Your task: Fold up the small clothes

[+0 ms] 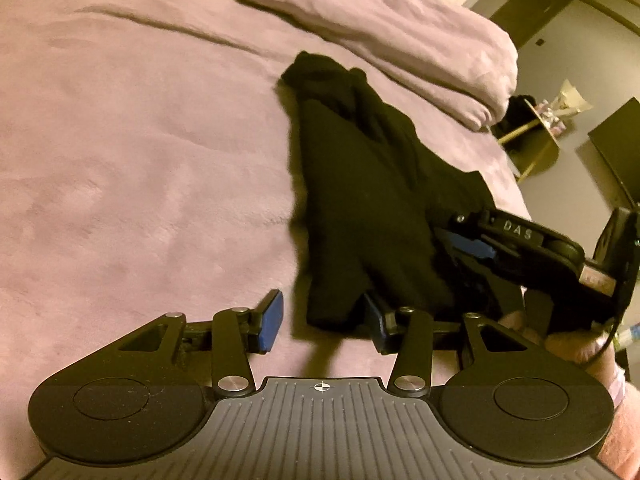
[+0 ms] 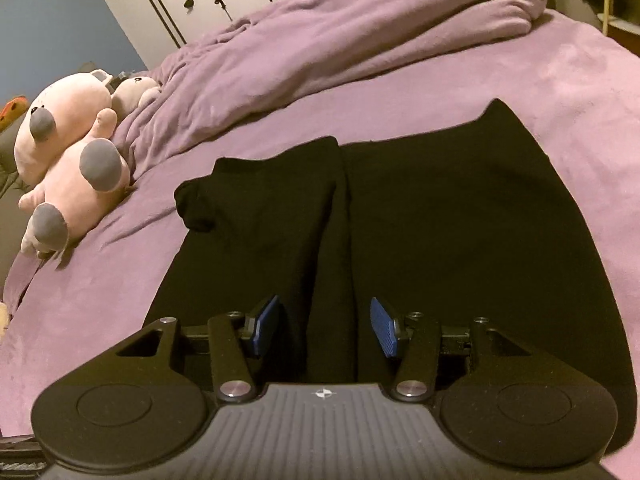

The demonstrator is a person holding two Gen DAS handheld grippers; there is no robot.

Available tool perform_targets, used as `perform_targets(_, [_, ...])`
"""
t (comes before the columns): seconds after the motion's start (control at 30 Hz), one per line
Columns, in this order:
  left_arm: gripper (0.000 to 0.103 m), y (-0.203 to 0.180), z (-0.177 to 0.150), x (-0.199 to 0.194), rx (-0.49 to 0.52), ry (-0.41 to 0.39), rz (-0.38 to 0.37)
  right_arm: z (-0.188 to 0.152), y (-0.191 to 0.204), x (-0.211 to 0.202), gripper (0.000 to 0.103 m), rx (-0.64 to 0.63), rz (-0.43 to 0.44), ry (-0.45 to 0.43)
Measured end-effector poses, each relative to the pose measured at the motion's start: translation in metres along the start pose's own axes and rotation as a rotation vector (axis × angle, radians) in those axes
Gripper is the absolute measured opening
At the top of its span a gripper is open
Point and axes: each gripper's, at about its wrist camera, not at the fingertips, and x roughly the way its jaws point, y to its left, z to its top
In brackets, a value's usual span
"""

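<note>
A black garment [image 1: 360, 200] lies on the purple bed cover [image 1: 140, 160], stretched away from me in the left wrist view. Its near end sits between the blue pads of my left gripper [image 1: 324, 324], which are apart and not pressing it. My right gripper [image 1: 452, 248] reaches in from the right, low over the garment's right edge. In the right wrist view the black garment [image 2: 440, 220] is spread flat with a fold line down its middle. My right gripper [image 2: 324, 328] hovers over it, open, with only cloth below the pads.
A bunched purple duvet [image 2: 360, 32] lies along the far side of the bed. Pink and grey stuffed toys [image 2: 68, 152] rest at the left. A small side table [image 1: 536, 136] stands past the bed's right edge. A hand [image 1: 568, 340] holds the right gripper.
</note>
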Motion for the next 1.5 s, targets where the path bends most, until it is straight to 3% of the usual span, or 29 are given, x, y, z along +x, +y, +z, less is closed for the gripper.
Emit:
perform_targets(0.17, [0.049,0.001,0.003,-0.002,-0.020,-0.012,0.003,0.009,0.002,0.008,0.050,-0.013,0.010,-0.017])
perform_targets(0.33, [0.049,-0.004,0.005,0.003,-0.007,-0.007,0.017,0.012,0.011,0.016,0.024,-0.054,0.035,-0.012])
perform_targets(0.4, [0.049,-0.006,0.005,0.005,0.003,-0.004,0.028,0.012,0.014,0.016,0.009,-0.076,0.047,-0.023])
perform_targets(0.6, [0.050,-0.007,0.006,0.009,0.009,0.010,0.034,0.007,0.018,0.005,0.007,-0.147,-0.045,-0.106])
perform_targets(0.7, [0.050,-0.006,0.007,0.010,0.003,0.021,0.033,0.002,0.013,0.015,0.008,-0.159,-0.119,-0.087])
perform_targets(0.83, [0.050,-0.005,0.009,0.010,0.004,0.029,0.032,0.000,0.010,0.004,0.016,-0.122,-0.127,-0.062])
perform_targets(0.93, [0.050,-0.004,0.009,0.011,-0.007,0.030,0.026,-0.015,0.002,-0.024,0.026,-0.053,-0.065,-0.071])
perform_targets(1.0, [0.050,-0.003,0.008,0.012,-0.011,0.031,0.021,-0.031,-0.006,-0.044,0.038,0.007,-0.004,-0.074])
perform_targets(1.2, [0.050,-0.006,0.008,0.012,-0.007,0.044,0.031,-0.069,-0.014,-0.072,0.043,0.093,0.108,-0.047])
perform_targets(1.33, [0.050,-0.010,0.014,0.008,0.006,0.067,0.045,-0.068,-0.011,-0.063,0.043,0.104,0.129,-0.034])
perform_targets(1.43, [0.050,-0.007,0.028,0.000,-0.015,0.057,0.000,-0.065,-0.012,-0.053,0.039,0.159,0.167,-0.034])
perform_targets(1.5, [0.051,-0.002,0.045,-0.001,-0.041,0.031,-0.031,-0.066,-0.015,-0.047,0.011,0.199,0.196,-0.045])
